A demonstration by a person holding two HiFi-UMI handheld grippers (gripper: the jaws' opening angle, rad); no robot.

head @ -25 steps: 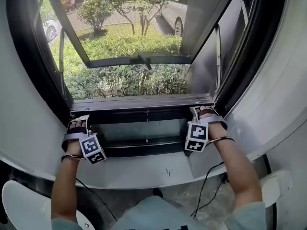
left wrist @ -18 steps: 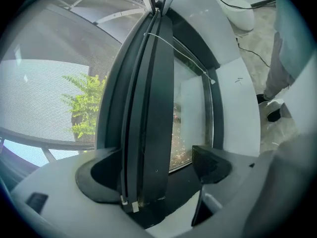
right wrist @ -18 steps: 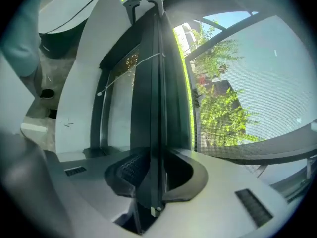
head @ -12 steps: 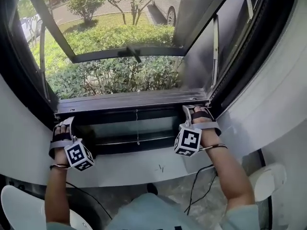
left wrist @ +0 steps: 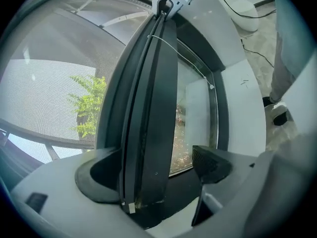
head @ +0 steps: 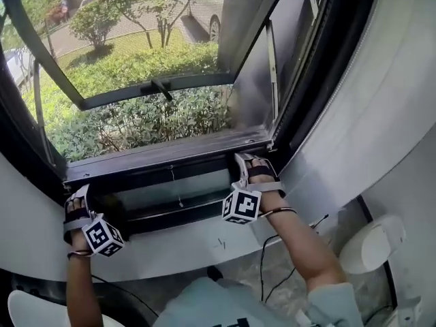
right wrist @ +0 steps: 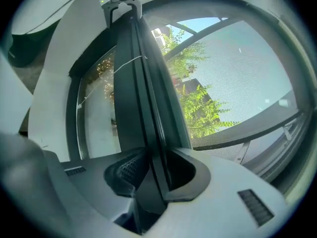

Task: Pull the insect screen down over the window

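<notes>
Right gripper (right wrist: 154, 175): jaws had just been closing and stood narrow, both pads pinching the dark screen bar (right wrist: 148, 108) at its right end. Left gripper (left wrist: 154, 165): jaws apart. The bar ran between them and lay against the left-hand jaw of that frame, while the other pad (left wrist: 210, 161) stood clear of it, with glass showing in the gap. Only the two gripper views gave these jaw states. They also resolved the weave of the insect screen mesh (right wrist: 237, 68), which filled the window above the bar, and each showed the opposite gripper at the bar's far end, at top of frame. The head view alone showed both hands together, at lower left and centre. It also showed the bar lying across mid-frame just over the lower glass pane (head: 143, 199) and, through the mesh, the outer sash (head: 157, 86) swung open over shrubs (head: 129, 121). Count: two grippers, two marker cubes (head: 241, 206), one bar, one pull cord (head: 175, 186) hanging from the bar's middle, one sash. Versus one second earlier: both grippers sat lower and further left in the head view. The bar sloped down to the left instead of lying level. Each gripper had stayed at its own end of the bar.
</notes>
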